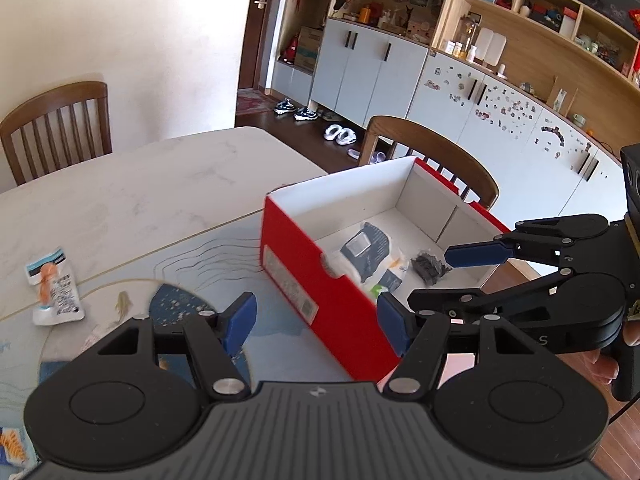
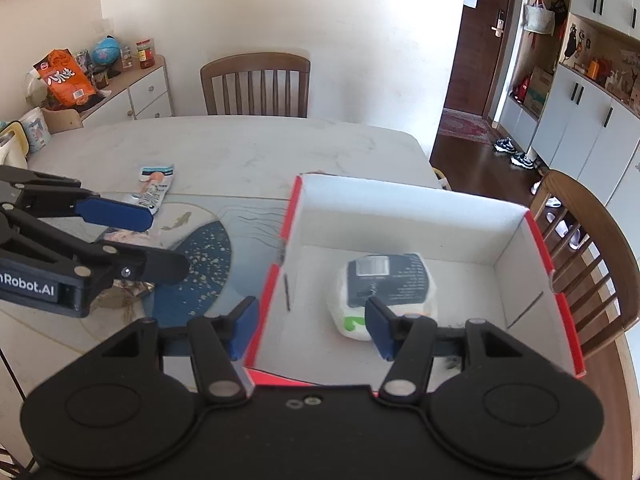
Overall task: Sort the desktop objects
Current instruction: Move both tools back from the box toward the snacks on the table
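White-and-orange sachet (image 1: pixel 54 286) lies on the counter (image 1: pixel 140 184), forward-left of the empty, open left hand-held gripper (image 1: pixel 316 322), long axis pointing away; the open right hand-held gripper (image 2: pixel 308 326) hovers over the red box (image 2: pixel 536 240), farther off.

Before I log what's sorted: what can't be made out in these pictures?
- Dark clump in the red box: too small to identify; right wrist view, the right gripper covers it.
- Crinkly packet: hidden under the left gripper.
- Sachet text: too small.

Left gripper (image 1: pixel 314 322) jaws spread wide, nothing held. Right gripper (image 2: pixel 306 328) likewise agape, empty, fingers level.
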